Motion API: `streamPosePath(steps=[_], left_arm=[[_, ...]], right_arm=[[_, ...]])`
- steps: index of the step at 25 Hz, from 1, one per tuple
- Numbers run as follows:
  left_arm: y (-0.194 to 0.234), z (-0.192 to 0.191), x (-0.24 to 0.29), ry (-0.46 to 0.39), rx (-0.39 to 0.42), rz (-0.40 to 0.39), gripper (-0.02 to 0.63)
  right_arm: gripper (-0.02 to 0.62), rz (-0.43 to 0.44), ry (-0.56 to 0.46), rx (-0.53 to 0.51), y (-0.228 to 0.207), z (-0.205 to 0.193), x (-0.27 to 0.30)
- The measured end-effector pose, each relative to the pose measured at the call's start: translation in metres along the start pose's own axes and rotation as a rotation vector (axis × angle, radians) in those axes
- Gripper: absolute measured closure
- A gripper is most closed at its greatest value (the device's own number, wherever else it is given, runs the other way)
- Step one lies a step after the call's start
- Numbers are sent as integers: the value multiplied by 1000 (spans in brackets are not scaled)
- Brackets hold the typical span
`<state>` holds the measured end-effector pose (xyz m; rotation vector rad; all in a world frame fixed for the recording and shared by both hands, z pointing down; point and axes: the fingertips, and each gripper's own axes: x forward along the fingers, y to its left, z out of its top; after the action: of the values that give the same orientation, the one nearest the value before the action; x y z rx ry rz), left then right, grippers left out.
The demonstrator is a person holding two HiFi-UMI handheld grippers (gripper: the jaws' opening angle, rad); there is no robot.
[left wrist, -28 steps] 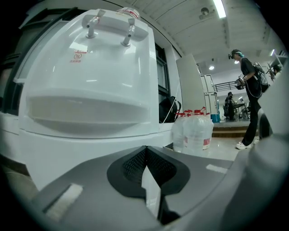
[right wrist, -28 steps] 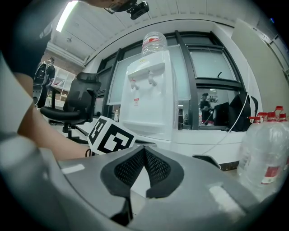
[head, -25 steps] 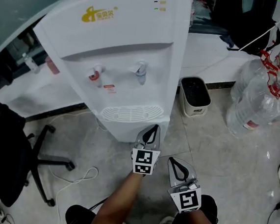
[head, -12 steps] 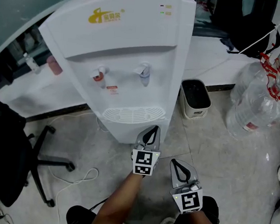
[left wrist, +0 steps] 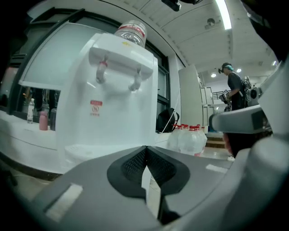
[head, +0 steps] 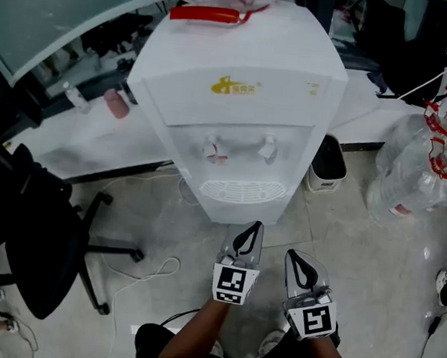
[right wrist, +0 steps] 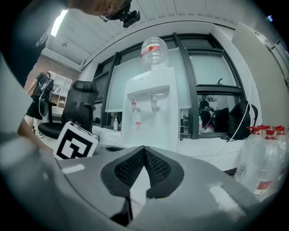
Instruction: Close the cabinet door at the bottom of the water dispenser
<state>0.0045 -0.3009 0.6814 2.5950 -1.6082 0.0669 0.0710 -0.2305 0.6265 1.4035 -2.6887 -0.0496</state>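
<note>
Jaws of the left gripper [left wrist: 145, 148] meet at their tips in its own view. Only a thin slit shows lower down between the ribbed pads, and we see nothing gripped there. The right gripper [right wrist: 143, 148] is the same: tips pressed together, a small wedge of light below them, nothing between. From the head view we see the two held side by side, the right one slightly nearer to us.

Straight ahead of both grippers stands the white water dispenser [head: 245, 113], apart from them, with bare floor tiles [head: 201, 251] between. Its cabinet door we cannot make out. From above, the drip grille [head: 242, 190] and the dispenser's upper body hide the lower front. In each gripper view the gripper's own grey body covers the bottom of the dispenser. So we cannot tell whether the door stands open or shut.

The upturned bottle [right wrist: 154, 50] on top is cut off by the upper edge of the head view. Beyond the right gripper, a dark-lined waste bin [head: 329, 165] is partly hidden behind the dispenser's corner. Clear water jugs [head: 420, 174] with red caps stand further right. Well to the left of the left gripper is a black office chair [head: 43, 251]. A white cable [head: 147, 273] lies on the floor between that chair and the gripper.
</note>
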Motion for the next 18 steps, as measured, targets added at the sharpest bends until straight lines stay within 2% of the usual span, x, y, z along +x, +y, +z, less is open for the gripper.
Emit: streamPosePath(steps=[4, 7, 12, 15, 18], left_arm=[[-11, 80, -45, 4, -8, -9, 588], [-21, 159, -76, -27, -16, -16, 588], [-37, 284, -129, -18, -37, -1, 588], [-47, 343, -162, 3, -50, -3, 588], [-50, 380, -191, 25, -55, 8, 588]], right_arm=[[592, -18, 24, 10, 3, 78, -12], [592, -23, 47, 36, 8, 138, -24], [592, 7, 49, 8, 17, 272, -44], [592, 39, 45, -18, 25, 338, -59], [592, 85, 12, -33, 37, 385, -70]])
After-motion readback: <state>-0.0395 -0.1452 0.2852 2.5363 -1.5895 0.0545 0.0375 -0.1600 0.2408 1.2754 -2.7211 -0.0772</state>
